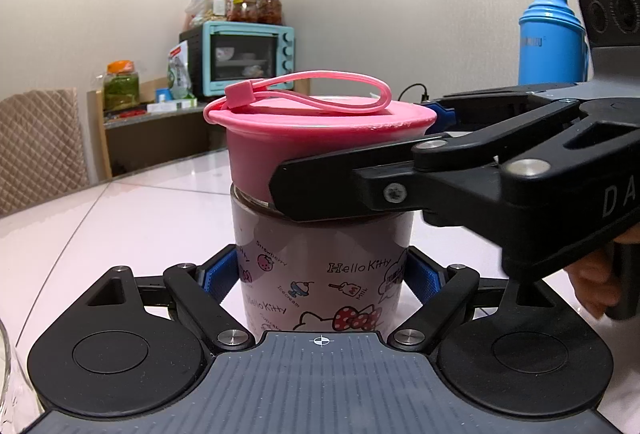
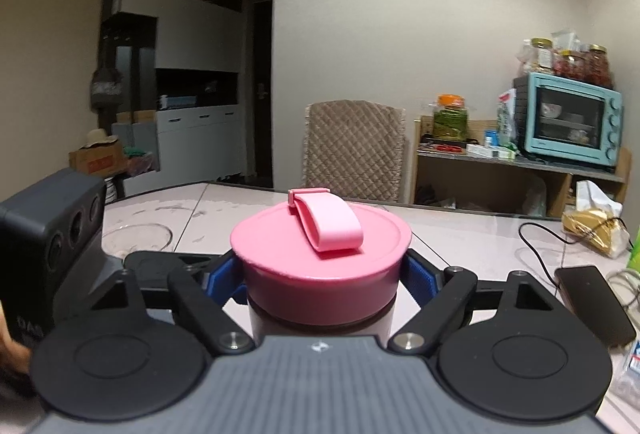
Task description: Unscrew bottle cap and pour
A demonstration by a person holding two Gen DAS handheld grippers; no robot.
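Note:
A Hello Kitty bottle (image 1: 324,274) stands upright on the pale table (image 1: 140,218). Its pink cap (image 1: 316,138) with a pink loop strap sits on top. My left gripper (image 1: 326,276) is shut on the bottle's body, blue pads pressed on both sides. My right gripper (image 2: 322,274) is shut on the pink cap (image 2: 320,254); it reaches in from the right in the left wrist view (image 1: 400,182). The left gripper's body (image 2: 52,234) shows at the left of the right wrist view.
A clear glass bowl (image 2: 136,234) sits on the table beyond the bottle; its edge shows in the left wrist view (image 1: 6,366). A phone (image 2: 592,298) with cable and a tissue pack (image 2: 596,222) lie right. A blue thermos (image 1: 552,38), a chair (image 2: 354,146) and a shelf with a teal oven (image 2: 572,118) stand behind.

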